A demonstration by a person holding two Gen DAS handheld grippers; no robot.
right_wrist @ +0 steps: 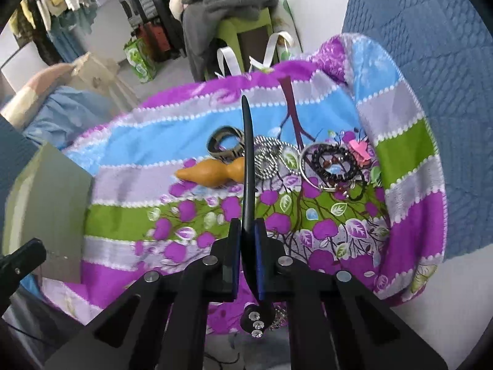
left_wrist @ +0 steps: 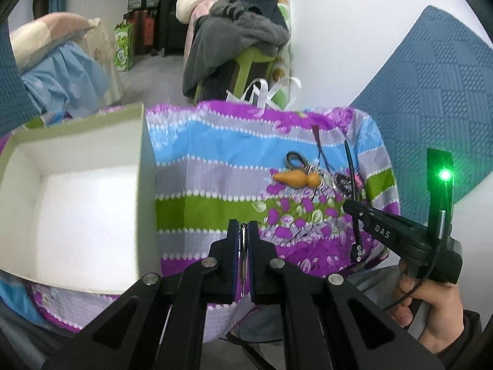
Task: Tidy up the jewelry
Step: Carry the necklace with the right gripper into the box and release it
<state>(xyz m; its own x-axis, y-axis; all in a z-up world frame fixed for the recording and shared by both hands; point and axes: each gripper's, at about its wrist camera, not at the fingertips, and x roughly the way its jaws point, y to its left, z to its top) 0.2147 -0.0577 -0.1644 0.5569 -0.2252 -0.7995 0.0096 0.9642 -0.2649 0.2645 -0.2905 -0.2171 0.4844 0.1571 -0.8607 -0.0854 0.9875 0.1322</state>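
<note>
My left gripper (left_wrist: pixel 244 228) is shut on a thin silver metal piece (left_wrist: pixel 243 246), just right of the open white box (left_wrist: pixel 92 215). My right gripper (right_wrist: pixel 246 225) is shut on a long black hair stick (right_wrist: pixel 248 154) with rhinestones at its rear end; it also shows in the left wrist view (left_wrist: pixel 351 178). On the striped floral cloth (right_wrist: pixel 154 160) lie an orange gourd pendant (right_wrist: pixel 209 171), a striped band (right_wrist: pixel 223 145), a silver chain (right_wrist: pixel 271 157), dark bead bracelets (right_wrist: pixel 334 166) and a pink clip (right_wrist: pixel 359 151).
The cloth covers a small table with a blue quilt (right_wrist: pixel 431 61) to its right. Behind stand a green chair piled with grey clothes (left_wrist: pixel 240 30), a white-handled bag (left_wrist: pixel 265 92) and bedding (left_wrist: pixel 61 71) at the left.
</note>
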